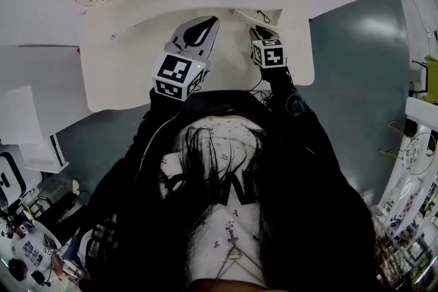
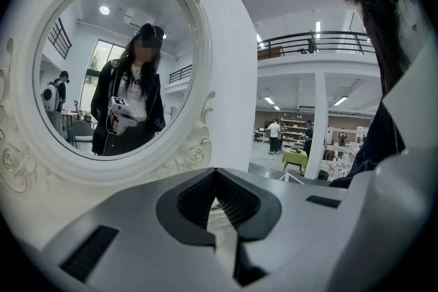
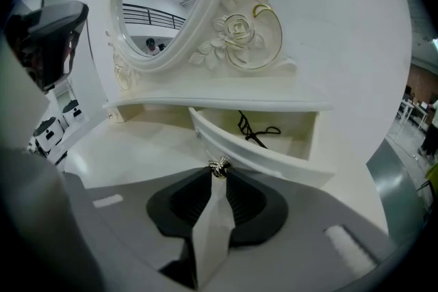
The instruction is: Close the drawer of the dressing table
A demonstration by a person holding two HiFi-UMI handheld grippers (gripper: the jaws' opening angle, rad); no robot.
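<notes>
The white dressing table (image 1: 123,72) has a small drawer (image 3: 274,159) under its mirror shelf, pulled open and standing askew. A thin black tool (image 3: 254,129) lies inside it. My right gripper (image 3: 219,173) points down at the drawer front, and its jaws are shut on the drawer's small silver knob (image 3: 220,167). In the head view the right gripper (image 1: 259,29) sits at the drawer (image 1: 254,16). My left gripper (image 1: 207,22) hovers beside it over the tabletop, shut with nothing between its fingers. The left gripper (image 2: 216,173) faces the oval mirror (image 2: 109,65).
The ornate mirror frame (image 3: 236,27) rises right behind the drawer. The table's shelf (image 3: 219,104) overhangs the drawer opening. Bare tabletop (image 3: 137,147) lies left of the drawer. The table's right edge drops to a grey-green floor (image 1: 356,51). White furniture (image 1: 27,120) stands at the left.
</notes>
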